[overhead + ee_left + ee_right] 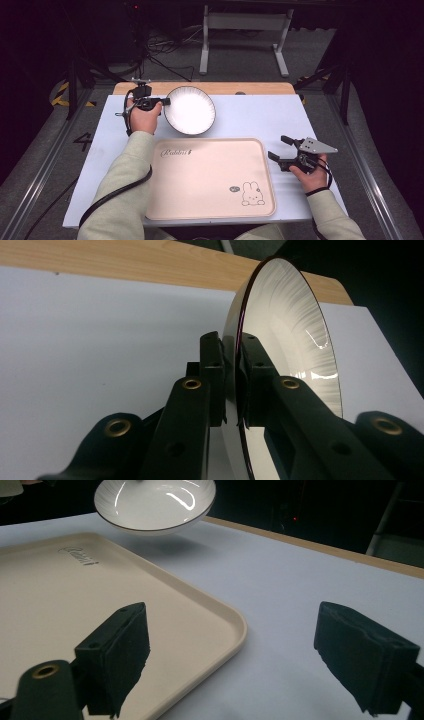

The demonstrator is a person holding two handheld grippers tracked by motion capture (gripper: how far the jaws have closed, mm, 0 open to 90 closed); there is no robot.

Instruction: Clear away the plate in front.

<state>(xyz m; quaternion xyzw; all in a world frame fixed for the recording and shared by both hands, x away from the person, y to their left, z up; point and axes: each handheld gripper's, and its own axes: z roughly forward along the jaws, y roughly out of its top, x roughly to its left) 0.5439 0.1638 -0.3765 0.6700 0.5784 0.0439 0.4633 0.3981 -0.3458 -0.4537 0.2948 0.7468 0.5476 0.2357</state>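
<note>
A white ribbed bowl (190, 110) with a dark rim hangs above the white table top, behind the beige tray (210, 200). My left gripper (164, 101) is shut on the bowl's left rim; in the left gripper view its pads (214, 365) pinch the rim of the bowl (292, 330) edge-on. My right gripper (281, 148) stands open just right of the tray, nothing between its fingers. The right gripper view shows the bowl (155, 502) lifted clear of the table, a shadow beneath it, beyond the tray (100, 595).
The tray carries a rabbit drawing (251, 194) at its near right corner and lettering (176, 152) at its far left. A wooden strip (250, 88) edges the table's far side. Table legs (205, 40) and cables stand on the floor beyond.
</note>
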